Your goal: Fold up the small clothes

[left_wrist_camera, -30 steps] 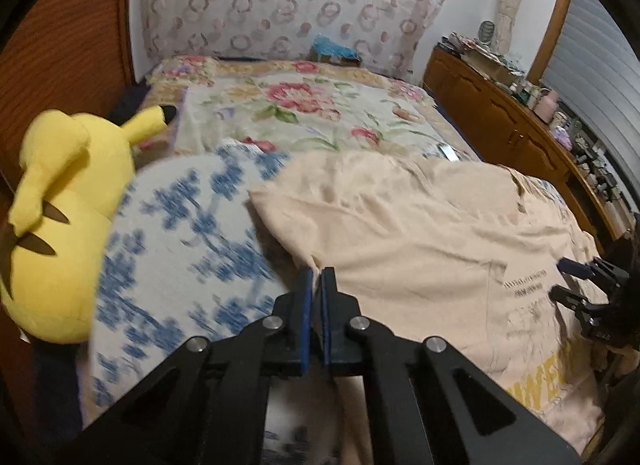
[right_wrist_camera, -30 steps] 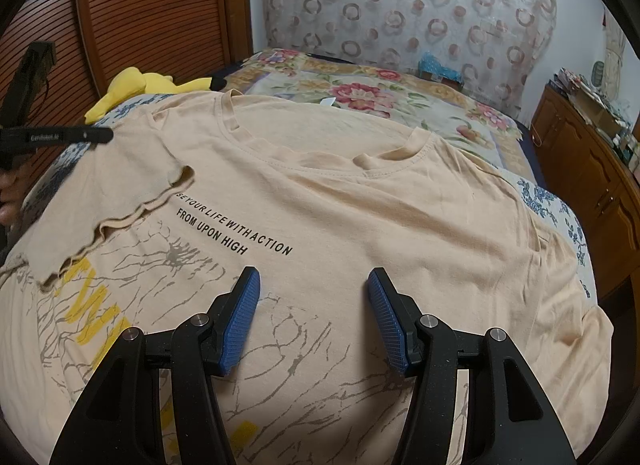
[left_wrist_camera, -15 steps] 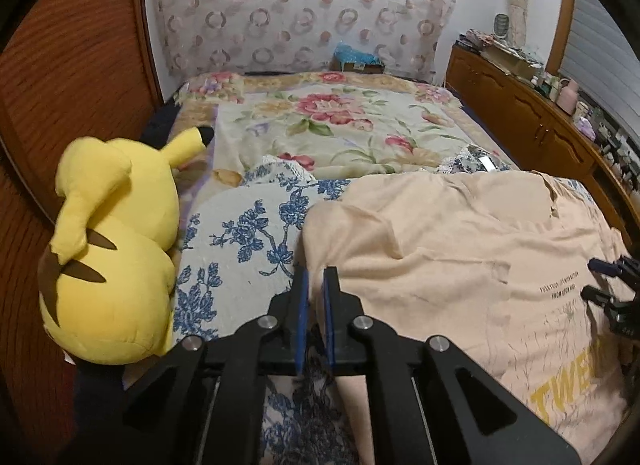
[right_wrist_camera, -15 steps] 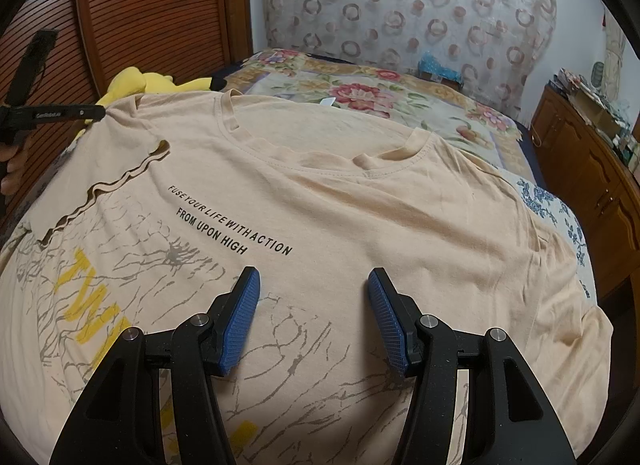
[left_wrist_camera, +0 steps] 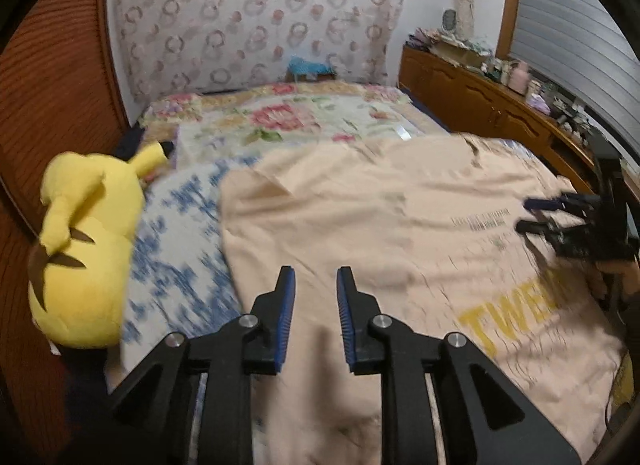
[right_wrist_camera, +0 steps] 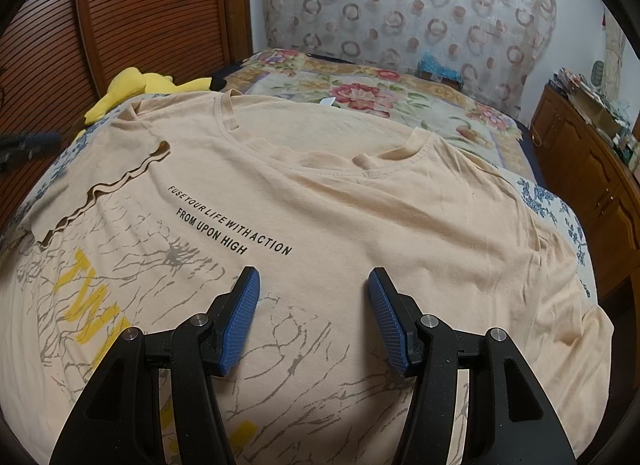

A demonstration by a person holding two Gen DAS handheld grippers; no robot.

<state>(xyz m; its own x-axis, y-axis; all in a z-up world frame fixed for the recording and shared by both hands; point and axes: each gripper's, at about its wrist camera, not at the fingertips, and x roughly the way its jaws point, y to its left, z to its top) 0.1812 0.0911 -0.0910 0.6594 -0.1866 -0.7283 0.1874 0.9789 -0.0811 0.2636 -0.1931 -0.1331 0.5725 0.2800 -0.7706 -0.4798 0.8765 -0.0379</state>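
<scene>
A peach T-shirt (right_wrist_camera: 360, 201) with black lettering and yellow print lies face up on the bed. Its left sleeve (right_wrist_camera: 100, 169) is folded inward over the chest. The shirt also shows in the left wrist view (left_wrist_camera: 380, 225). My left gripper (left_wrist_camera: 316, 285) is open and empty, just above the shirt's left side edge. My right gripper (right_wrist_camera: 314, 285) is open and empty above the shirt's middle, below the lettering. It also shows at the right in the left wrist view (left_wrist_camera: 536, 215).
A yellow plush toy (left_wrist_camera: 84, 249) lies on the bed left of the shirt. A blue-and-white floral sheet (left_wrist_camera: 180, 249) covers the bed, with a floral quilt (left_wrist_camera: 288, 121) behind. A wooden cabinet (left_wrist_camera: 500, 109) with clutter runs along the right; a slatted wooden wall (right_wrist_camera: 140, 17) stands at the left.
My left gripper has let go of the sleeve and opened, and has drawn back to the shirt's left edge. The sleeve now lies folded on the chest. The right gripper has not moved.
</scene>
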